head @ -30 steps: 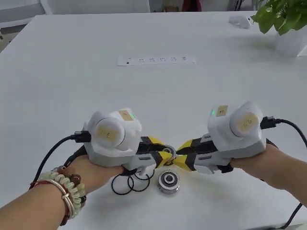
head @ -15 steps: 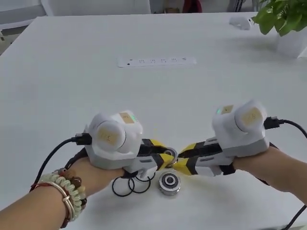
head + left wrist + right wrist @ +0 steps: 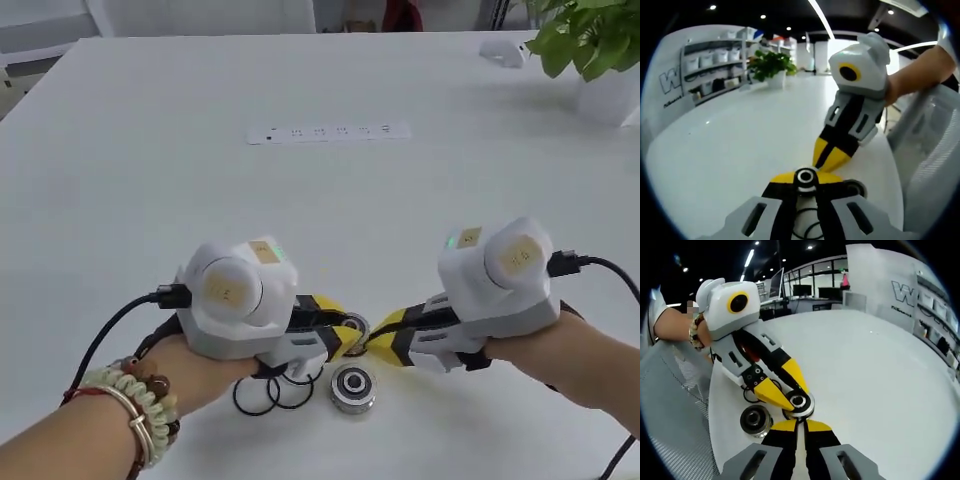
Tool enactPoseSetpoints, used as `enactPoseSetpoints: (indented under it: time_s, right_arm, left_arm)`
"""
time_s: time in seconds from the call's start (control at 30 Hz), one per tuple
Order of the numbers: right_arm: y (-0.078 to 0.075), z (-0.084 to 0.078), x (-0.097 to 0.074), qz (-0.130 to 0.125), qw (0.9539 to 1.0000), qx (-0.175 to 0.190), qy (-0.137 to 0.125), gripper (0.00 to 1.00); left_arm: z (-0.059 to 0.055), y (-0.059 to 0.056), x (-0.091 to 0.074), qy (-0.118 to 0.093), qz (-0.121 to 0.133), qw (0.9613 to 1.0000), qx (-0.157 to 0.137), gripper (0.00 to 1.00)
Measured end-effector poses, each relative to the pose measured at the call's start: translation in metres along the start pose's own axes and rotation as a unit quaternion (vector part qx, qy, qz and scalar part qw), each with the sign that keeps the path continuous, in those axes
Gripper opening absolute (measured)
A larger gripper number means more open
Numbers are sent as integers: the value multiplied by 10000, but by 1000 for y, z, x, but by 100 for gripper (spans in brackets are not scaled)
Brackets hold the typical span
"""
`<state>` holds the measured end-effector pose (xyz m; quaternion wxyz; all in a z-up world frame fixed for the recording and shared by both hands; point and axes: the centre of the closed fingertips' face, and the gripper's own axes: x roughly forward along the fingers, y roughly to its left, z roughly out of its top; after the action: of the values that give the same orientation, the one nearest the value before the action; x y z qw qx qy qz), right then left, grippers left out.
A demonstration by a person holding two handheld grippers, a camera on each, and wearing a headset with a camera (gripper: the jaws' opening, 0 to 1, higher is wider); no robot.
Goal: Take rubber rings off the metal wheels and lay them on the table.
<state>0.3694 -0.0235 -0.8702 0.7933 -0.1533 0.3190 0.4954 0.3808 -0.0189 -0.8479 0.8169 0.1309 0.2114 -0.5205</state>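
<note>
Head view, closest in: a few loose rings (image 3: 272,392) already lie on the table (image 3: 300,220) under the left hand, so part of the job looks done. Just beside them sits a second wheel (image 3: 352,388); it is too small to tell if it is bare. Above that, the left gripper (image 3: 345,335) is clamped on the held wheel (image 3: 353,324), off the table. The right gripper (image 3: 378,342) meets it tip to tip, jaws pressed together and, by my reading of the right gripper view, nipping the rubber ring (image 3: 800,413) at the rim. That ring has yet to come off. Far back are a power strip (image 3: 328,131) and a plant (image 3: 585,35).
</note>
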Motion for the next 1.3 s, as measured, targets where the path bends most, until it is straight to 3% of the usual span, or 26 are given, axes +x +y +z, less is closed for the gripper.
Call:
enactPoseSetpoints:
  time_s: [0.27,0.33,0.43,0.67,0.73,0.8,0.83,0.9,0.93,1.03,1.3]
  right_arm:
    - [-7,2,0,-232,9987,442,112,0]
    - [-10,2,0,-301,9978,584,126,0]
    - [-12,2,-1,-267,9919,1240,64,0]
    - [-13,3,-6,-93,9801,1979,-129,0]
    - [-11,3,-7,-13,9749,2217,-191,0]
    - [-11,6,-9,101,9676,2500,-348,0]
    - [-14,11,-12,127,9639,2603,-552,0]
    - [-10,14,-15,291,9521,2982,-613,0]
    - [-12,10,-14,206,9556,2885,-563,0]
    - [-7,13,-14,336,9477,3111,-624,0]
    - [0,16,-14,468,9404,3308,-628,0]
  left_arm:
    - [-1,1,-1,-19,33,10000,-18,14]
    - [-2,2,-2,24,46,9999,165,14]
    - [-2,1,-2,50,45,9997,246,14]
    - [-1,0,-2,34,-4,9996,264,14]
    - [-1,0,-2,36,-17,9996,265,14]
    - [-1,0,-2,36,-22,9997,260,14]
    - [-1,0,-2,34,-27,9996,266,14]
    - [-1,-1,-2,36,-37,9996,274,14]
    - [-1,-1,-2,35,-42,9996,280,14]
    - [-1,-1,-2,40,-51,9995,305,14]
    - [-2,-3,-3,52,-100,9993,360,14]
